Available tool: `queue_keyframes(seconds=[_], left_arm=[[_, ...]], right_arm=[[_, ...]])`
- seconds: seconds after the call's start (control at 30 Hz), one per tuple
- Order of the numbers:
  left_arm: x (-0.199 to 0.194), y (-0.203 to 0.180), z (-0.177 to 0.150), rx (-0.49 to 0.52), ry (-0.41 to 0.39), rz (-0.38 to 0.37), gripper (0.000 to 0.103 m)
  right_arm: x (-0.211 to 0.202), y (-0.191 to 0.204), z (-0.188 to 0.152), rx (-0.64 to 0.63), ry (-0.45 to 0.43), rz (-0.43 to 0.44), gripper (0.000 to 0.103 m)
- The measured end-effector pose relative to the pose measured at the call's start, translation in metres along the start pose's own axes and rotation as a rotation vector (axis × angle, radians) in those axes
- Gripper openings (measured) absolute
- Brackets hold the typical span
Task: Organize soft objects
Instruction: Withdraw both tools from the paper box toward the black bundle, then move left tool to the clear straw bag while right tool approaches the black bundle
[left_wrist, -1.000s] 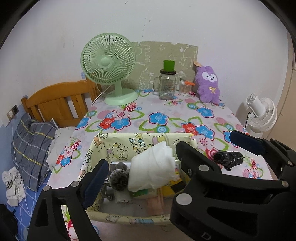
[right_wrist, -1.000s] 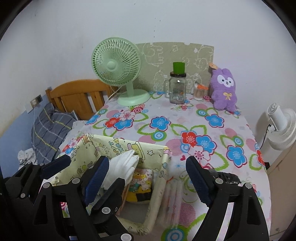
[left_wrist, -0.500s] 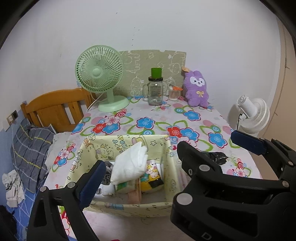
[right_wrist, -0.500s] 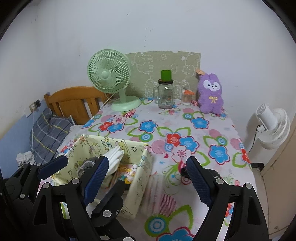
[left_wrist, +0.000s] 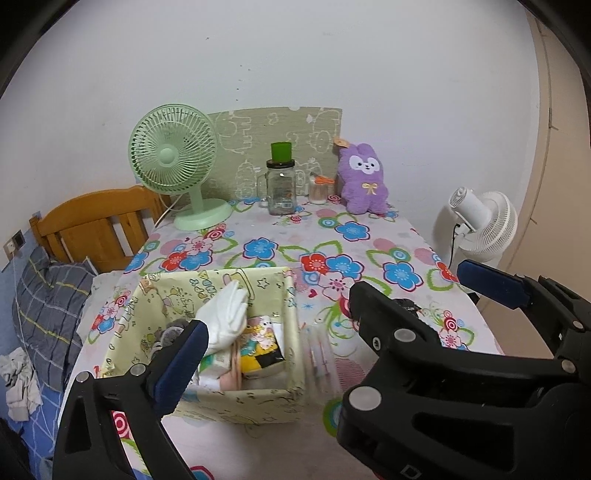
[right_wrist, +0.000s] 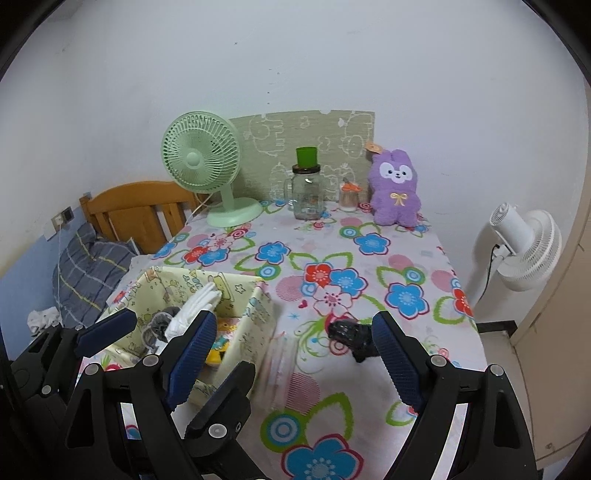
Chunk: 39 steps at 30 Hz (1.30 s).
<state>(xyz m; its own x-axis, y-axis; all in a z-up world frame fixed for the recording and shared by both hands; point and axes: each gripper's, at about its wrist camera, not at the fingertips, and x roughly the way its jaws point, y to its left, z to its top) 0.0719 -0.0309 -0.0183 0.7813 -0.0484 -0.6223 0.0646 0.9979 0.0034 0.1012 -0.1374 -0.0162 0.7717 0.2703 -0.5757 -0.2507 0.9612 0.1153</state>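
Your right claw (right_wrist: 291, 354), wide open and empty, has the black bundle (right_wrist: 351, 335) lower centre between its fingers; left claw (left_wrist: 325, 325) is likewise open and empty.

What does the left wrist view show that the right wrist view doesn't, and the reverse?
Only the left wrist view looks down into the bin, showing the packets stacked under the white cloth. Only the right wrist view shows the black object nearly whole on the tablecloth, and the left gripper open beside the bin. Both show the open right gripper, the bin, white cloth, green fan, jar, purple plush and white fan.
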Motion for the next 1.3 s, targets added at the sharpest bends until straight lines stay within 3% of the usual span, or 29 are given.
queue_keyframes(seconds=[0.83,1.3], left_arm=[[0.011,-0.06,-0.031,0.021,0.046,-0.066,0.103],[0.04,-0.091,-0.058,0.021,0.097,-0.028,0.103]], right_arm=[[-0.012,-0.056,-0.041,0.041,0.01,-0.077,0.093],[0.01,-0.09,-0.075,0.059,0.055,-0.102,0.093]])
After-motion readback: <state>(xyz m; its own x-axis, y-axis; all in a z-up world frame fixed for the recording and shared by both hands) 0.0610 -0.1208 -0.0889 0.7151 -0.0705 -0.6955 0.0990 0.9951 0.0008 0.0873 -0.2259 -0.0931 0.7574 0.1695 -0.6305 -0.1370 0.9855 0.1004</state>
